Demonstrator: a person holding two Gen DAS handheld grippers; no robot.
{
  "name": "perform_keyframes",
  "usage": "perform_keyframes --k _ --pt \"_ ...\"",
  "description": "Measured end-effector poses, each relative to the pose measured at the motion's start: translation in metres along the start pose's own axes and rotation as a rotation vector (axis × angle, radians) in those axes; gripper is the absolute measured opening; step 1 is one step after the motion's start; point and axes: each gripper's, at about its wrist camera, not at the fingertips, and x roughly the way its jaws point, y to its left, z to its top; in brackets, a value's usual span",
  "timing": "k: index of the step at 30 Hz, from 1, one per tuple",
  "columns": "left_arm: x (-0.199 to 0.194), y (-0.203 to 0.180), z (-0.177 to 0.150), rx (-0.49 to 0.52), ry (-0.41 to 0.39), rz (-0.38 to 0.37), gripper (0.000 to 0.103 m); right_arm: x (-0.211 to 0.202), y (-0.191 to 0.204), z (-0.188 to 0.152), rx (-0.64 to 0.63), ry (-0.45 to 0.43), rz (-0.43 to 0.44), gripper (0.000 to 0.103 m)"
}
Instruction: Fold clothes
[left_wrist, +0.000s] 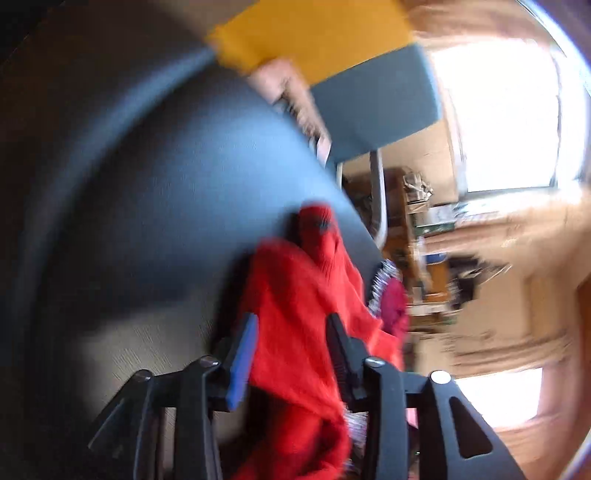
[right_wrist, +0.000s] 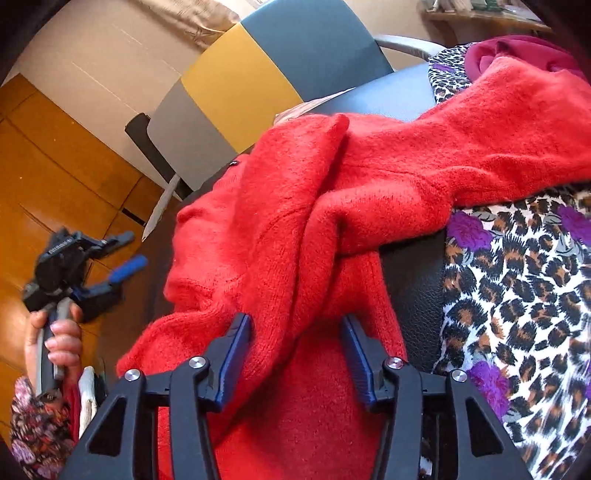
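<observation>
A red knit sweater (right_wrist: 332, 177) lies crumpled on a dark padded surface (right_wrist: 413, 284). My right gripper (right_wrist: 295, 325) stands over its near part, and a raised fold of the knit runs between the spread jaws, which do not clamp it. My left gripper (right_wrist: 133, 249) shows at the left in the right wrist view, held in a person's hand (right_wrist: 62, 332) beside the surface's edge, jaws apart and nothing in them. The left wrist view is blurred: there the sweater (left_wrist: 295, 295) shows past the spread fingers of the left gripper (left_wrist: 291, 332).
A leopard-print cloth with purple flowers (right_wrist: 517, 295) lies to the right of the sweater, partly under it. A magenta garment (right_wrist: 517, 51) sits at the far right. A chair with grey, yellow and blue panels (right_wrist: 240, 85) stands behind the surface. Wooden floor (right_wrist: 55, 166) lies to the left.
</observation>
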Motion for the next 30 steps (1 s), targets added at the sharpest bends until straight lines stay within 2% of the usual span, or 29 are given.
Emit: perform_keyframes --k 2,4,5,7,10,12,13,14,17,20,23,26,28,30 --pt "0.008 0.017 -0.008 -0.070 0.020 -0.028 0.045 -0.001 -0.003 -0.002 0.000 0.002 0.004 0.054" --pt "0.011 0.027 -0.013 -0.098 0.016 -0.038 0.046 0.000 -0.001 -0.002 -0.004 0.001 0.004 0.055" --pt "0.015 0.030 -0.014 -0.121 0.020 -0.065 0.047 0.001 0.000 -0.003 -0.006 0.001 0.004 0.057" --pt "0.023 0.032 -0.015 -0.162 0.029 -0.120 0.051 -0.004 -0.004 -0.009 -0.017 -0.002 0.001 0.059" --pt "0.040 0.025 -0.014 -0.183 0.036 -0.171 0.050 -0.004 -0.001 -0.012 -0.039 -0.008 -0.017 0.061" --pt "0.049 0.020 -0.011 -0.174 0.025 -0.191 0.037 -0.004 -0.001 -0.013 -0.039 -0.012 -0.018 0.061" --pt "0.054 0.018 -0.009 -0.165 0.023 -0.189 0.010 -0.004 0.000 -0.013 -0.034 -0.014 -0.014 0.061" --pt "0.058 0.015 -0.007 -0.156 0.020 -0.188 0.007 -0.004 -0.002 -0.013 -0.024 -0.016 -0.004 0.061" --pt "0.049 -0.001 -0.004 -0.084 -0.020 -0.164 0.006 -0.008 -0.010 -0.013 0.024 -0.025 0.042 0.062" --pt "0.012 -0.027 0.005 0.023 -0.109 -0.149 0.005 -0.016 -0.015 -0.013 0.061 -0.044 0.066 0.070" --pt "-0.037 -0.052 0.013 0.123 -0.229 -0.123 0.005 -0.016 -0.012 -0.014 0.033 -0.040 0.044 0.071" --pt "-0.091 -0.071 0.019 0.241 -0.381 -0.037 0.005 -0.013 -0.002 -0.016 -0.033 -0.026 -0.001 0.071" --pt "-0.128 -0.077 0.021 0.323 -0.492 0.058 0.005 -0.011 0.005 -0.017 -0.079 -0.018 -0.038 0.071" --pt "-0.150 -0.069 0.025 0.340 -0.554 0.148 0.005 -0.009 0.011 -0.017 -0.110 -0.013 -0.066 0.071"
